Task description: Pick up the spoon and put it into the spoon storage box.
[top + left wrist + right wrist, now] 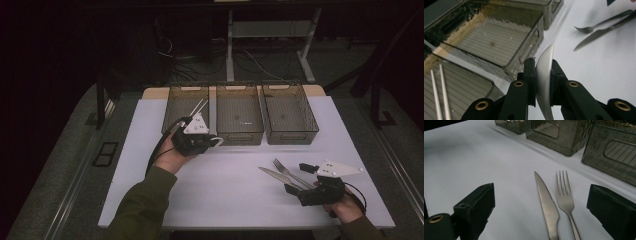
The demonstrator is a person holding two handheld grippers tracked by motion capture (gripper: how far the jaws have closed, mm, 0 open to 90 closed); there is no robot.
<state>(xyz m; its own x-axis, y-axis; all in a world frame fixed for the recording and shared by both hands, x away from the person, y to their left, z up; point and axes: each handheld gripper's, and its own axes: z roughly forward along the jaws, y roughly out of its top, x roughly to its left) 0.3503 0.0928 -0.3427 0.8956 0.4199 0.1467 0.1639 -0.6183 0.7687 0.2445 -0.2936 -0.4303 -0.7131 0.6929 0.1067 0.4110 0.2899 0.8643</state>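
High view: three smoke-tinted bins stand in a row at the far edge of the white surface (150, 165). The left gripper (212, 142), held just in front of the gap between the left bin (172, 107) and the middle bin (239, 116), carries a white spoon (216, 141). In the left gripper view, its fingers (530, 75) are clamped on the spoon's bowl, which stands on edge between the pads. Two pale chopsticks (198, 107) already lie in the left bin; the middle bin and the right bin (290, 114) look empty. The right gripper (296, 179) rests near the surface's near right corner with its fingers (477, 205) standing well apart around nothing. A knife (547, 205) and a fork (565, 197) lie side by side just ahead of it, touching or nearly so.

Judged risks: the spoon is pinched across a smooth curved bowl, so it may pivot or slip out if the hand tilts or jolts over a bin rim. Released from this position, it could strike the wall between the two bins and fall back onto the surface. Since the knife and fork lie so close, a grasp on one may drag or lift the other.
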